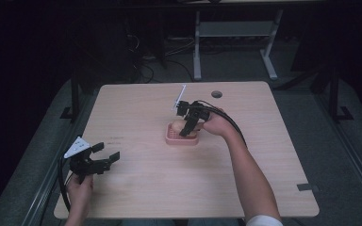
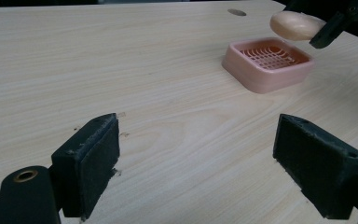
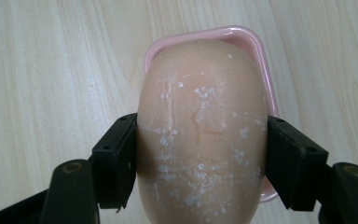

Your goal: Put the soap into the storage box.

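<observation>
Right gripper (image 1: 187, 130) clamped on both sides of a peach-coloured soap bar (image 3: 203, 135), held in the air just above a pink soap dish (image 2: 266, 63) near mid-table, not touching it. Left gripper (image 1: 107, 157) wide open, nothing between the jaws, low over the wooden table (image 1: 136, 188) near its front-left corner, well apart from the dish.
</observation>
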Tool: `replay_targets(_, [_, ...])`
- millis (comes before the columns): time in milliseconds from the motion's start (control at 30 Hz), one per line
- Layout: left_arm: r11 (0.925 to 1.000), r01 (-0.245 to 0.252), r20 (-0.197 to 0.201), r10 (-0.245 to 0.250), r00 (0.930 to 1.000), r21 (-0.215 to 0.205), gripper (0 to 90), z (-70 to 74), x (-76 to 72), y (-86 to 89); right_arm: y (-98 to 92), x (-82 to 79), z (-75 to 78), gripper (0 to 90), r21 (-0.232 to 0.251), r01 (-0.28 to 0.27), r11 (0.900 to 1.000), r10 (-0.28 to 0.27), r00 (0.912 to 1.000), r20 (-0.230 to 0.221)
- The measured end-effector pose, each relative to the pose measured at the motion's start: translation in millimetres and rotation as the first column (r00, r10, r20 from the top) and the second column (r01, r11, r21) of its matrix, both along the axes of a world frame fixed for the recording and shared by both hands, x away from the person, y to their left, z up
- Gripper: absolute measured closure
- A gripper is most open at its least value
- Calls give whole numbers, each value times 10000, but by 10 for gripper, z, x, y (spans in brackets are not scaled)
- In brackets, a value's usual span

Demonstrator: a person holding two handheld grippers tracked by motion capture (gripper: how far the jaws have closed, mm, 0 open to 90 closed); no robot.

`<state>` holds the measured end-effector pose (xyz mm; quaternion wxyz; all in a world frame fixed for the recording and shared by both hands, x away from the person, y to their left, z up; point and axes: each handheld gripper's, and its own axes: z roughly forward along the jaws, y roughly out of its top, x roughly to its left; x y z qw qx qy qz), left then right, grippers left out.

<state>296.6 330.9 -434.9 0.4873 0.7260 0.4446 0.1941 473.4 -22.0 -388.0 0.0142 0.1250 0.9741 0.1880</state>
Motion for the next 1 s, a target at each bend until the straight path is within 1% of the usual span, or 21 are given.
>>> replay_targets(67, [10000,-15,1,15,10000,3,143,-2,1,-2,5,15,1,319,-29,18,10000,-18,10000,-26])
replay_targets(133, [10000,-37,-11,37,10000,-16,142,-1,3,-4,30,27,15,319,-233,-19,9997,20,10000,48])
replay_targets(167, [10000,-50,-13,50,10000,-22,142,0,4,-3,41,31,27,319,-234,-20,9997,21,10000,33])
replay_targets(200, [10000,-48,-5,48,10000,-37,142,0,4,-1,50,38,32,319,-114,-24,9999,24,10000,-7])
replay_targets(333, [10000,-69,-5,69,10000,-40,142,0,5,-1,80,73,21,319,-176,-21,9998,21,10000,-9])
replay_targets(467, [9999,-90,6,90,10000,-107,143,-3,10,-3,107,95,-19,319,-185,-109,9998,106,9999,-134])
replay_targets(567, [10000,-73,9,73,10000,-63,142,-1,8,-1,137,112,-80,319,-365,-102,9993,96,9998,-165])
replay_targets(600, [9999,-73,7,73,10000,-79,142,0,8,0,140,116,-93,319,-359,-112,9993,106,9998,-172])
replay_targets(633, [9999,-63,23,63,10000,-82,143,1,8,0,142,123,-110,319,-354,-101,9993,93,9997,-244])
replay_targets(800, [10000,-45,34,45,10000,-53,142,3,3,3,127,154,-172,318,-442,37,9990,-51,9995,-308])
replay_targets(967, [10000,-34,14,34,10000,-62,143,2,3,3,114,162,-210,318,-430,90,9990,-106,9993,-366])
replay_targets(1000, [10000,-15,28,15,10000,-38,143,3,2,2,113,169,-235,318,-519,100,9986,-121,9991,-402])
